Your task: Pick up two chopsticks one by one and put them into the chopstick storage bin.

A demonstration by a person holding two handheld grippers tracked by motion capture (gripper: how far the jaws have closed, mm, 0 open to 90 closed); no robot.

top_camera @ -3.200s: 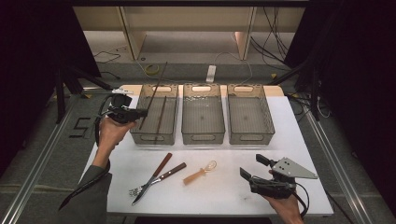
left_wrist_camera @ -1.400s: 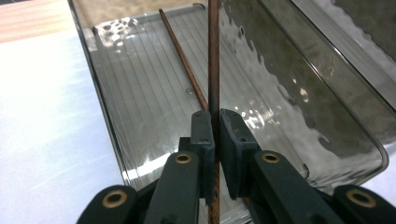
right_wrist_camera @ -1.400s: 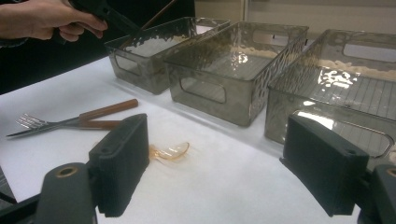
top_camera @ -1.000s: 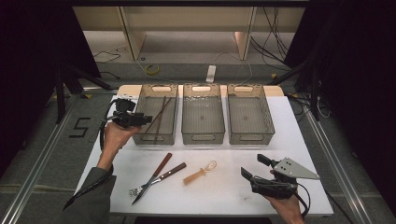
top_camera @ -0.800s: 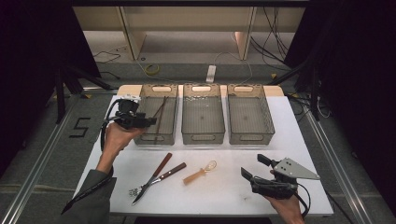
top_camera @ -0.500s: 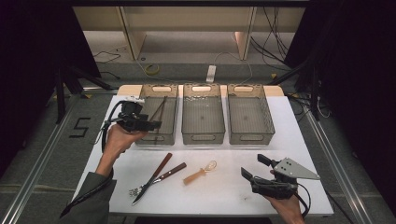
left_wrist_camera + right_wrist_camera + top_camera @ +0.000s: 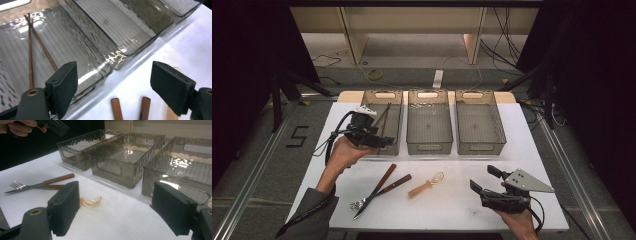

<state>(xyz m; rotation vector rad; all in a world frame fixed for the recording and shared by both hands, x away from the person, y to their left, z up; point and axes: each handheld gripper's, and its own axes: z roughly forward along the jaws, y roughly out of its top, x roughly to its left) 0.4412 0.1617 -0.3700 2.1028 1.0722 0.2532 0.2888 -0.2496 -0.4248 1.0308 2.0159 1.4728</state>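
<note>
Left gripper [image 7: 379, 140] jaws have just been opening, nothing between them; our chopsticks [image 7: 31, 50] lie in the bin [image 7: 394, 145] at the table's far left. Fork [image 7: 362, 202], knife [image 7: 377, 187] and spoon [image 7: 427, 185] wait near the front edge; right gripper [image 7: 479, 182] hangs wide, empty.

The white table top [image 7: 447, 210] is bright from light above, while the room around it is very dark. The three clear grey plastic bins [image 7: 125, 152] have shiny white spots of glare on their wavy walls. In the left gripper view the bin floor [image 7: 82, 37] looks streaky, maybe from blur. The black jaw pads up close look soft. Shadows are faint.
</note>
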